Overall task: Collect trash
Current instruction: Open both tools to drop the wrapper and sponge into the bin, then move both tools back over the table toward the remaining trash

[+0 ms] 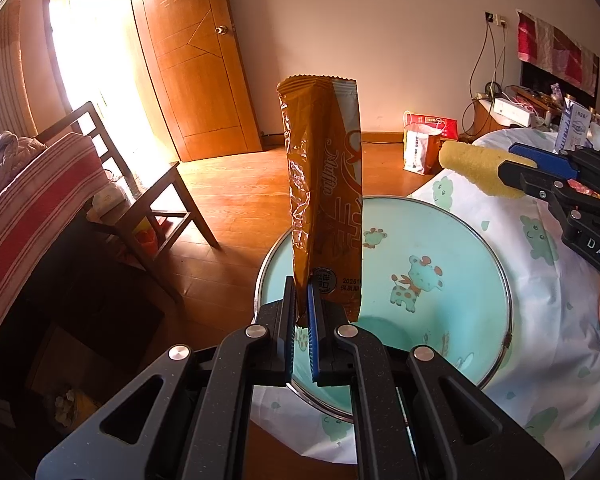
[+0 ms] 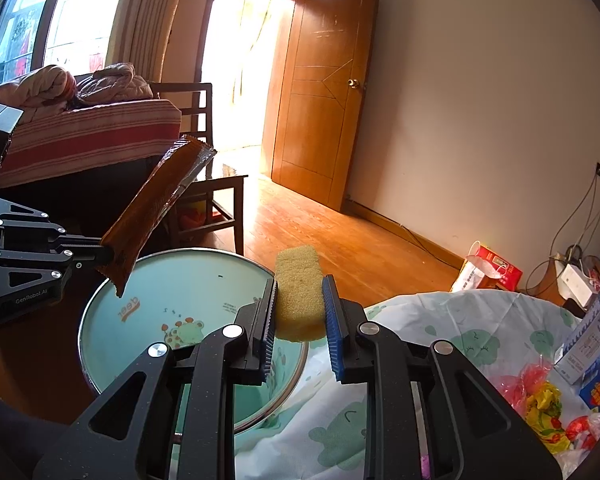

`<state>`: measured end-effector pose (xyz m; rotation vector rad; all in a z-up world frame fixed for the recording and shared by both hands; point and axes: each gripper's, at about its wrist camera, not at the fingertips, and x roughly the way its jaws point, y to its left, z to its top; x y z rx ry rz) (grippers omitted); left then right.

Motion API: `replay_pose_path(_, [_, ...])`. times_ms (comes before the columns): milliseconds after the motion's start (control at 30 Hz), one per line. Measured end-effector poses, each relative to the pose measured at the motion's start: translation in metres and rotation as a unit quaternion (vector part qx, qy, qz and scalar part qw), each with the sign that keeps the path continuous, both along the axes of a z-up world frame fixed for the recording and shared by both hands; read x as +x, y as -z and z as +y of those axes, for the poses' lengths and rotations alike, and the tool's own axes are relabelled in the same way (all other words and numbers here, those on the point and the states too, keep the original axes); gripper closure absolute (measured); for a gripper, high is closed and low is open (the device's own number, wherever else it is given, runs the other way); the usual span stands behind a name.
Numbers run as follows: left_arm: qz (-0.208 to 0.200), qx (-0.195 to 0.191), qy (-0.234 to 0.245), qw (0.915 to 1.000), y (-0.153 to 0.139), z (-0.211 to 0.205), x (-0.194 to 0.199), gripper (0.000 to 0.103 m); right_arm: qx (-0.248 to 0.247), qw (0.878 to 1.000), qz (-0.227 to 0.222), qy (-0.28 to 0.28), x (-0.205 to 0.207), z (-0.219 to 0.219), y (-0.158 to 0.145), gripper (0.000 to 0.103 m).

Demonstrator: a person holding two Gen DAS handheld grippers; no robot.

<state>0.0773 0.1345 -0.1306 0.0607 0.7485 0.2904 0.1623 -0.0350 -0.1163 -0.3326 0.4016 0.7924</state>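
An orange muffin wrapper (image 1: pixel 324 196) stands upright, pinched at its lower end by my left gripper (image 1: pixel 302 312), which is shut on it above the pale green basin (image 1: pixel 452 240). The right wrist view shows the same wrapper (image 2: pixel 152 212) slanting up from the left gripper (image 2: pixel 100 256) over the basin (image 2: pixel 172 292). My right gripper (image 2: pixel 300 308) is shut on a yellow sponge (image 2: pixel 298 288) at the basin's right rim. In the left wrist view that sponge (image 1: pixel 476 164) and the right gripper (image 1: pixel 518 170) sit at the far right.
The basin rests on a white cloth with green animals (image 1: pixel 540 320). Boxes and coloured wrappers (image 2: pixel 548 404) lie at the cloth's right side. A wooden chair (image 1: pixel 152 200), a striped bed (image 1: pixel 32 200), a red paper bag (image 1: pixel 424 140) and an open door (image 2: pixel 320 92) surround it.
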Motion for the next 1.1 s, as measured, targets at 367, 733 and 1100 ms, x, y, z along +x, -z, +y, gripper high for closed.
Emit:
replay_pose_path(367, [0.005, -0.001, 0.002, 1.0, 0.001, 0.0, 0.002, 0.095, -0.011, 1.0, -0.001, -0.02, -0.004, 0.007, 0.001, 0.079])
replay_pose_path(733, [0.009, -0.001, 0.014, 0.9999, 0.005, -0.005, 0.004, 0.052, -0.02, 1.0, -0.014, -0.019, -0.009, 0.009, 0.002, 0.054])
replay_pose_path(1100, [0.006, -0.008, 0.056, 0.9984, 0.003, -0.032, 0.005, 0.033, -0.019, 0.989, -0.047, 0.136, -0.032, -0.053, -0.021, 0.032])
